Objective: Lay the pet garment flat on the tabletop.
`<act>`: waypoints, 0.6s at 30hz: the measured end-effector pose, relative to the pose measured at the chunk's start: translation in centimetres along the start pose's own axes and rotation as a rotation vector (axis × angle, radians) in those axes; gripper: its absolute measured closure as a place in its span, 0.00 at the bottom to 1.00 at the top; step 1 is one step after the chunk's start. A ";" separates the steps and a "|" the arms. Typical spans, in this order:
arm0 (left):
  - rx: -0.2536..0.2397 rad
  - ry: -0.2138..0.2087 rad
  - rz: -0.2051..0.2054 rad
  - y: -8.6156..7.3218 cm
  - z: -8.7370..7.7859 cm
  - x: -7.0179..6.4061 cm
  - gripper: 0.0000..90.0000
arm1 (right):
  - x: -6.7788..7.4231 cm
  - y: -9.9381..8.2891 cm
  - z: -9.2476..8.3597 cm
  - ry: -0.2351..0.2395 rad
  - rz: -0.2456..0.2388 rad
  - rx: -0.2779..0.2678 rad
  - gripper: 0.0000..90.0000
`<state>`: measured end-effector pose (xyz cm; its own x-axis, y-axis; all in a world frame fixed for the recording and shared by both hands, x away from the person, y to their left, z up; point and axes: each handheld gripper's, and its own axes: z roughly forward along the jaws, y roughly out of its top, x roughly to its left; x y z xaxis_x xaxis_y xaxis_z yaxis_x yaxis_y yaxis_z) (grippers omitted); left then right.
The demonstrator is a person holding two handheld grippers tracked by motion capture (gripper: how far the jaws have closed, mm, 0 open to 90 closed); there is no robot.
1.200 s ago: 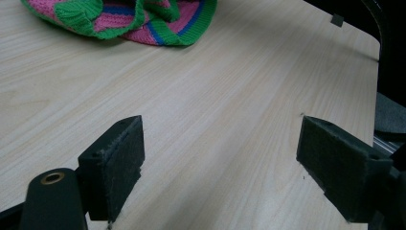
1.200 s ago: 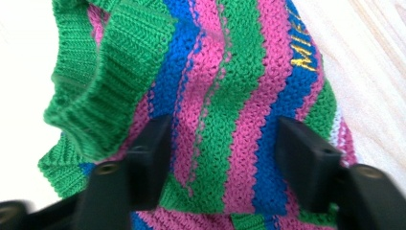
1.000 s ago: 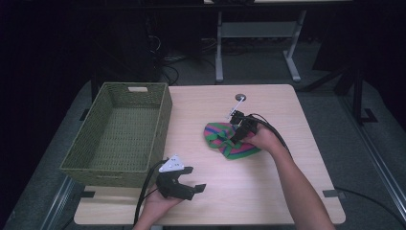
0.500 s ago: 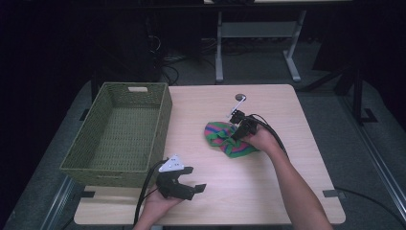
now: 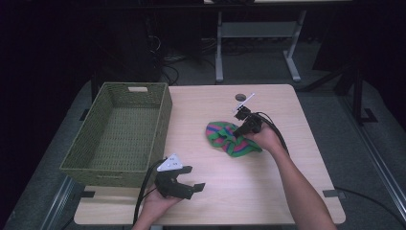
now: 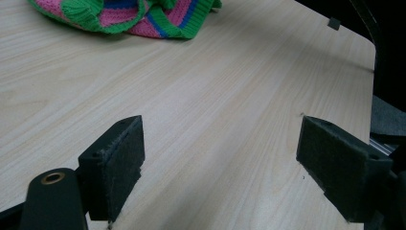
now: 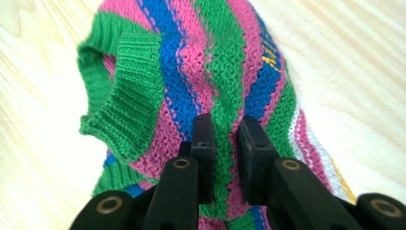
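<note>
A small knitted garment [image 5: 230, 139] with green, pink and blue stripes lies crumpled on the light wooden table [image 5: 215, 201], right of centre. My right gripper [image 5: 236, 131] presses down on it, and its jaws have just been closing: they now pinch a fold of the knit [image 7: 225, 129] between the pads. The garment's green ribbed cuff [image 7: 127, 96] lies to the left of the jaws. My left gripper [image 5: 191, 184] rests low near the table's front edge, open, with bare wood between its pads [image 6: 119, 163]. The garment's edge [image 6: 143, 19] lies far ahead of it.
A green woven basket [image 5: 119, 136] stands empty on the table's left side. A round cable hole [image 5: 240, 97] sits near the far edge. Bare wood [image 5: 249, 182] spreads between the two grippers. The table's right corner [image 6: 364, 48] drops off to a dark floor.
The right gripper's jaws have closed on a fold of the striped garment, bunching the cloth slightly. The left gripper has stayed where it was.
</note>
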<state>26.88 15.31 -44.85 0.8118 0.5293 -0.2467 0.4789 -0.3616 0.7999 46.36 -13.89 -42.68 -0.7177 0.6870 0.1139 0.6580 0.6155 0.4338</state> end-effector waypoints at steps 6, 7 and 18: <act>-0.002 -0.002 -0.001 0.0 0.0 -0.1 0.18 | -0.3 -0.5 -1.4 0.019 0.034 -0.048 0.87; -0.002 -0.002 -0.001 0.0 0.0 -0.1 0.18 | -0.3 -0.5 -1.4 0.019 0.034 -0.048 0.87; -0.010 -0.002 -0.012 0.0 -0.1 0.1 0.18 | -1.2 -1.2 -3.7 0.048 0.096 -0.131 0.88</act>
<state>26.89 15.47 -44.80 0.8067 0.5320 -0.2574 0.4852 -0.3476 0.8024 45.60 -16.85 -40.02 -0.6653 0.7189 0.2015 0.6907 0.4902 0.5317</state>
